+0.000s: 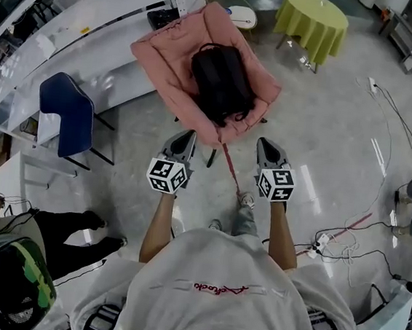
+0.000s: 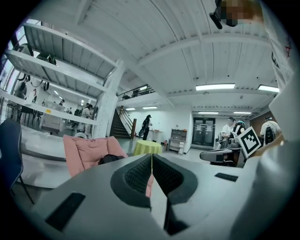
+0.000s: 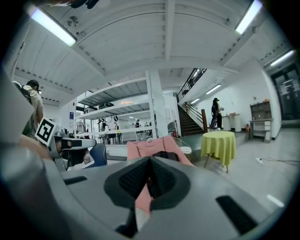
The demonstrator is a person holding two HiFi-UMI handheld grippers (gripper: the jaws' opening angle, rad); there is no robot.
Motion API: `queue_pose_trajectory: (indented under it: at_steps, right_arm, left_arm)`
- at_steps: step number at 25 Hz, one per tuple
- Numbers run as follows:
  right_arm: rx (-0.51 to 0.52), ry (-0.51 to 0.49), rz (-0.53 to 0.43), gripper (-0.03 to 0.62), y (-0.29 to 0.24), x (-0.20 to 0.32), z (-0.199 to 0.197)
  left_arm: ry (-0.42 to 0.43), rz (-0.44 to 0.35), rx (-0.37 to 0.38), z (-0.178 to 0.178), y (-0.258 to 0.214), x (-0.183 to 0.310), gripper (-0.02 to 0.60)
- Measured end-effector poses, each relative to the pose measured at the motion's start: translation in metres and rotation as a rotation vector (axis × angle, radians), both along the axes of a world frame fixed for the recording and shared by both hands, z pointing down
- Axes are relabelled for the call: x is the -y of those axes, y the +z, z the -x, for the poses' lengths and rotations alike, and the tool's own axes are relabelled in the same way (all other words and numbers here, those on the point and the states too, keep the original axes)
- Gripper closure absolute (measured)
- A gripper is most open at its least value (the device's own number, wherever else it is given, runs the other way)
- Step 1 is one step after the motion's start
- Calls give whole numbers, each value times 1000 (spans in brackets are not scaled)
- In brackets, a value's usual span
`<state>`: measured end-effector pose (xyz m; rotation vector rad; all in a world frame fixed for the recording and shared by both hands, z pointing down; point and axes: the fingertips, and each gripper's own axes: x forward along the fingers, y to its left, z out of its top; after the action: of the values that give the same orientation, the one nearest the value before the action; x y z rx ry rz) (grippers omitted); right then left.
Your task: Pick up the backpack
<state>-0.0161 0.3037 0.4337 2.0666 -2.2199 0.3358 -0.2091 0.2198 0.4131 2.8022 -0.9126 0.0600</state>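
A person stands on a glossy grey floor (image 1: 326, 137), seen from above their own head, both arms stretched forward toward a pink chair (image 1: 163, 53) just ahead. The backpack (image 1: 218, 81) lies in the middle of that chair's seat, slumped against the padded back. It is black, soft and rounded, made of matte fabric, with loose straps trailing toward the front edge. The chair is a folding camp style with thick quilted cushioning that dips under the bag like a shallow nest, which likely keeps the bag from sliding off. The left claw (image 1: 188, 135) and the right claw (image 1: 264, 143) are side by side, near the chair's front edge but apart from it, each pointing roughly level at the bag. Each is grey moulded plastic with dark, finely ribbed pads and carries a cube printed with black and white square markers. Both claws are clenched, pad against pad, with nothing caught between them, so the bag is not yet grasped. The paired, level aim suggests an approach in which both claws would need to part before reaching a strap or handle. To the left stand a blue chair (image 1: 65, 113) and a long white bench (image 1: 96, 24). Farther back is a round table (image 1: 311, 18) draped in yellow-green cloth.
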Motion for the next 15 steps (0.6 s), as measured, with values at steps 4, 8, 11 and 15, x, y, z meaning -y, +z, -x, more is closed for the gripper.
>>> queue_pose_trajectory:
  at_steps: [4, 8, 11, 15]
  right_arm:
    - [7, -27, -25, 577, -9, 30, -22]
    - [8, -55, -55, 576, -21, 55, -51]
    - [7, -78, -81, 577, -34, 72, -75]
    - [11, -106, -112, 576, -50, 94, -100]
  left_arm:
    - [-21, -20, 7, -23, -10, 23, 566]
    - [-39, -57, 6, -54, -29, 43, 566]
    - [-57, -83, 3, -77, -44, 54, 566]
    - [-76, -105, 6, -105, -57, 69, 566]
